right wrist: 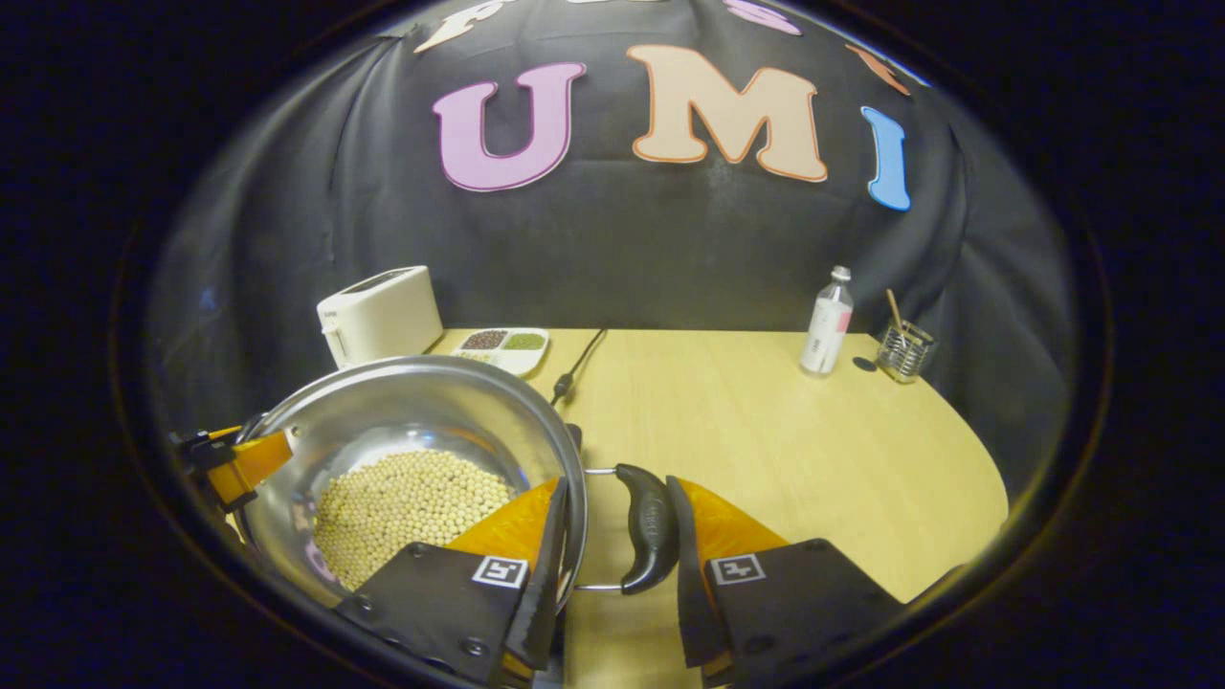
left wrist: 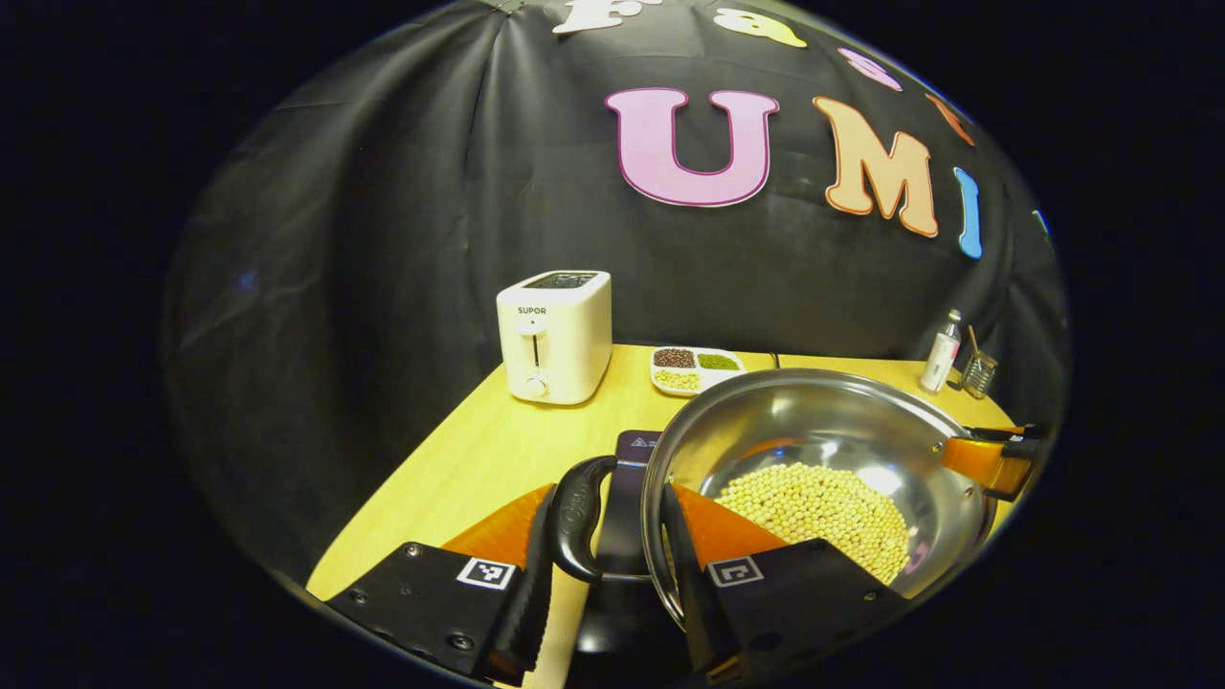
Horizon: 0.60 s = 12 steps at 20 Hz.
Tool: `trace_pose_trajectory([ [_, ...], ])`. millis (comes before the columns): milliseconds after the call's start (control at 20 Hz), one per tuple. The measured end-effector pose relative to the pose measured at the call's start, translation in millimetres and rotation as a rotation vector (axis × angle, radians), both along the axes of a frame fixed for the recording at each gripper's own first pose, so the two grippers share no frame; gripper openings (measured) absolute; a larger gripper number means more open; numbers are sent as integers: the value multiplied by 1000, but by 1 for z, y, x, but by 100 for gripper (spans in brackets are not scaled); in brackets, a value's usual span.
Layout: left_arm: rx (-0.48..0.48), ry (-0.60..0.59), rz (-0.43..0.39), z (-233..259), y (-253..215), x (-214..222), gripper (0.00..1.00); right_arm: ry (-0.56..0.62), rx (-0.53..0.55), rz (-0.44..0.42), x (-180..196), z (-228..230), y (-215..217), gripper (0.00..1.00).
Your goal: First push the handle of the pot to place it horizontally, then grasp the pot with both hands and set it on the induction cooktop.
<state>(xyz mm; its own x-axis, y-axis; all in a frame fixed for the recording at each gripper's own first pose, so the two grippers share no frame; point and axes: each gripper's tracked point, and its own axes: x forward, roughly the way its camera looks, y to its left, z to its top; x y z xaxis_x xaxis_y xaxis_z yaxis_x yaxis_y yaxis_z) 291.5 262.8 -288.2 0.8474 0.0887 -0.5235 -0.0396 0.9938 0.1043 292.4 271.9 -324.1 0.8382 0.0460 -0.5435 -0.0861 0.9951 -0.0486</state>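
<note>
I am holding the pot (left wrist: pixel 813 459) of pale beans (left wrist: pixel 813 507) with both grippers, above the desk (right wrist: pixel 766 421). My left gripper (left wrist: pixel 603 545) is straddling the rim and one black side handle (left wrist: pixel 574 522), fingers apart around them; my right gripper (right wrist: pixel 612 536) is doing likewise at the opposite handle (right wrist: pixel 646 526). The induction cooktop (left wrist: pixel 634 450) is lying just beneath the pot.

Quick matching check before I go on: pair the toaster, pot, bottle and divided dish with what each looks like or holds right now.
Things:
1. toaster
2. pot
3. bottle
4. divided dish

States:
A. holds pale beans, a gripper at each side handle
B. white, at the table's back left corner
C. dark, green and pale fillings in compartments
D. upright beside a wire cup

Pairs: 1-B, 2-A, 3-D, 4-C
</note>
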Motion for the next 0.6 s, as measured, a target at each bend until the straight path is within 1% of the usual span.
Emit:
trace_pose_trajectory([
  [50, 2, -2, -3, 1, 6, 5, 59, -9, -8, -1, 1, 0, 7, 54],
  [250, -18, -10, -19, -5, 22, 18, 57, -65, -53, -25, 0, 2, 22, 55],
  [300, -18, -24, -24, -3, 23, 20, 58, -73, -48, -35, 0, 1, 21, 60],
  [350, -15, -22, -27, -4, 23, 22, 60, -75, -36, -46, 0, 1, 21, 50],
  [400, -14, -30, -32, -4, 23, 25, 60, -79, -32, -54, -1, 0, 21, 50],
  [450, -13, -27, -38, -4, 22, 28, 60, -82, -35, -61, -1, 1, 20, 55],
  [500, -12, -27, -43, -6, 21, 30, 60, -84, -36, -67, -1, 1, 20, 55],
  [550, -8, -30, -50, -5, 20, 33, 60, -87, -34, -73, 0, 1, 20, 50],
  [600, -6, -30, -52, -6, 20, 34, 61, -89, -29, -78, 1, 1, 19, 52],
])
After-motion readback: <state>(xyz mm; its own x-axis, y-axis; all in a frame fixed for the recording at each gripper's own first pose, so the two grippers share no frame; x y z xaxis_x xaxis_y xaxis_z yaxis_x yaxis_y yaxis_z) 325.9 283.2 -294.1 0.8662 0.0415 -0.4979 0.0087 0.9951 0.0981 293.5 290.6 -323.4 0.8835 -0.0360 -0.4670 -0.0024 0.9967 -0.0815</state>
